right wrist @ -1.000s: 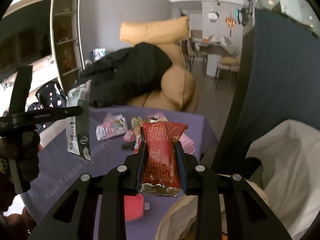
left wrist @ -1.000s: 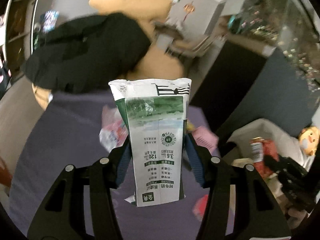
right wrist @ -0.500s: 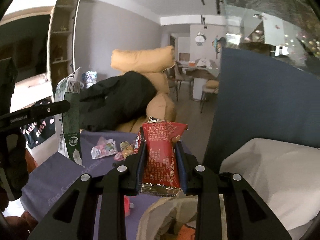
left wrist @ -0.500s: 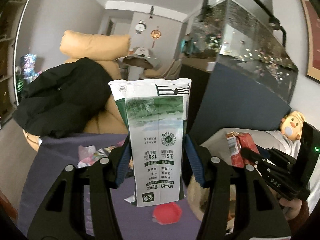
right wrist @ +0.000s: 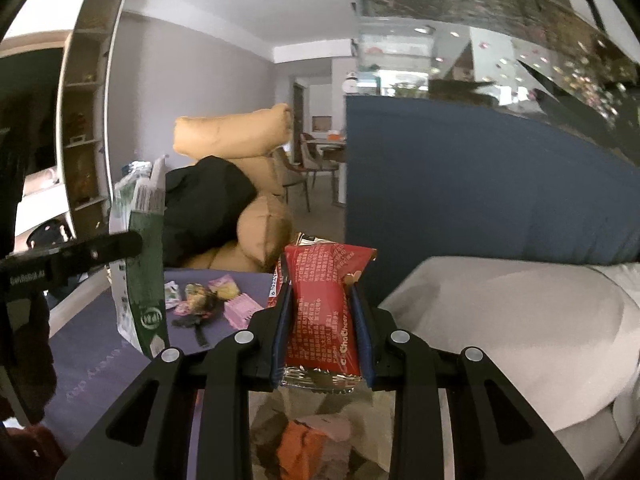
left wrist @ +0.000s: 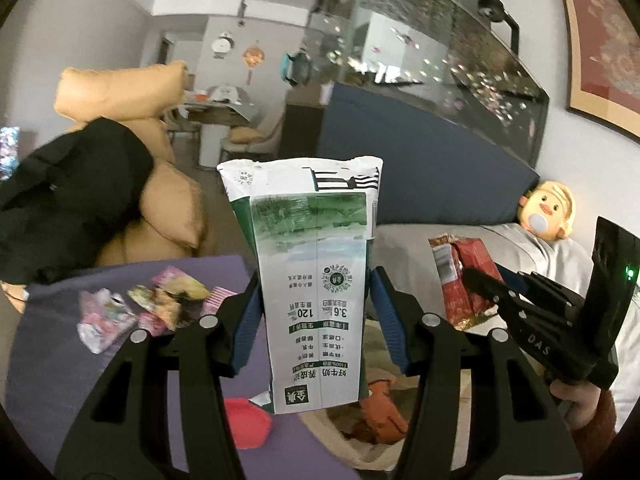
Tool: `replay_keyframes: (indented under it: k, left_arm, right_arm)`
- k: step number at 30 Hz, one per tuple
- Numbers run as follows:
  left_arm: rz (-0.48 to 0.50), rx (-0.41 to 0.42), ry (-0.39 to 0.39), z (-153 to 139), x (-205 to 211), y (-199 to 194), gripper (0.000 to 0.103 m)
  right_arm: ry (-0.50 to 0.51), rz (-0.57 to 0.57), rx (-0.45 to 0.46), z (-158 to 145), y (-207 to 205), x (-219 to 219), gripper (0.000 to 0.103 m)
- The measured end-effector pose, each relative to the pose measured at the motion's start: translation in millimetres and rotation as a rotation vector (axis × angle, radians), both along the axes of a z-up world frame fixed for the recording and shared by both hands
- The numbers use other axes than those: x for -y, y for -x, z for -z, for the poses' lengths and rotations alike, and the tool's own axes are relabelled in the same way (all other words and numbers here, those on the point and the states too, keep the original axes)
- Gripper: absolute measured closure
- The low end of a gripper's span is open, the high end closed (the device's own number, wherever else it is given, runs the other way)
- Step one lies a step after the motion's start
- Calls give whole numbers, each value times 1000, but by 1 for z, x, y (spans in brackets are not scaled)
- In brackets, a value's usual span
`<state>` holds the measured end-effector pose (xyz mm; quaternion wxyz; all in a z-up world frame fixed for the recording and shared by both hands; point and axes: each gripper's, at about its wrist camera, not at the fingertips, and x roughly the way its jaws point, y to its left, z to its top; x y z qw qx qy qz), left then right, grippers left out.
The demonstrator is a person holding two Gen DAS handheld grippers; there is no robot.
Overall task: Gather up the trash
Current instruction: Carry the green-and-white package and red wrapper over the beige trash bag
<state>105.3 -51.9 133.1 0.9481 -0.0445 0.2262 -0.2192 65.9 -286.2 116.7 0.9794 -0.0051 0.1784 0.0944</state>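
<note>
— Between the blue pads of the left gripper (left wrist: 316, 332), what do you see in the left wrist view?

— A flattened green-and-white milk carton (left wrist: 316, 280), clamped upright with its print upside down. It hangs above the near edge of the purple table (left wrist: 60, 380).

— And around it?

— At far left on the table lies a cluster of crumpled candy wrappers (left wrist: 136, 308); a red plastic piece (left wrist: 246, 422) sits near, just left of the carton's lower end. Below right gapes a tan trash bag (left wrist: 368, 440) with an orange wrapper (left wrist: 382, 412) inside. At right the right gripper (left wrist: 476, 280) pinches a red snack packet (left wrist: 460, 280) in front of a grey sofa cushion (left wrist: 404, 248).

— Now the right wrist view?

— The right gripper (right wrist: 323, 334) is closed on the red snack packet (right wrist: 323, 312), held upright over the trash bag (right wrist: 372, 452), where the orange wrapper (right wrist: 304, 448) shows. At left the milk carton (right wrist: 140, 264) is seen edge-on, gripped by a black finger (right wrist: 100, 250) of the left gripper. The candy wrappers (right wrist: 212, 300) lie on the purple table (right wrist: 88, 360) beyond, with a black jacket (right wrist: 200, 208) over a tan armchair (right wrist: 240, 144) farther back.
</note>
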Motion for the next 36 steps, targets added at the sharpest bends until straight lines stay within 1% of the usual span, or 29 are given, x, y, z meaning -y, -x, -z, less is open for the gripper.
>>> replay_keyframes:
  k: [4, 7, 10, 14, 17, 19, 23, 26, 29, 31, 33, 36]
  left_arm:
    - [49, -57, 11, 20, 18, -10, 53]
    - [75, -102, 11, 43, 30, -17, 53]
    - [110, -178, 26, 72, 41, -28, 53]
    - [125, -236, 29, 98, 46, -37, 53]
    - [129, -261, 38, 114, 47, -43, 53]
    - [132, -267, 31, 123, 51, -46, 53]
    - [142, -303, 5, 140, 60, -51, 53]
    - [182, -343, -19, 152, 69, -47, 53]
    - [217, -362, -25, 162, 73, -41, 53]
    - [231, -368, -10, 160, 75, -40, 53]
    - [234, -330, 30, 144, 71, -41, 53]
    - [215, -274, 70, 122, 67, -42, 53]
  right_arm:
    - [-14, 24, -12, 9, -2, 14, 75]
    - [-23, 35, -22, 16, -3, 22, 75]
    - [-26, 50, -36, 25, -6, 28, 75]
    - [-36, 72, -61, 36, -11, 35, 75]
    - [-45, 89, -82, 44, -13, 43, 75]
    - [-46, 95, -90, 49, -12, 44, 75]
    - [-52, 104, -112, 59, -15, 48, 75]
    - [-56, 106, -129, 66, -18, 50, 75]
    - [-60, 106, -134, 69, -19, 49, 75]
    - [-55, 107, -132, 68, -19, 50, 75]
    - [-43, 116, -119, 66, -18, 51, 75]
    - [-33, 136, -97, 59, -15, 54, 75]
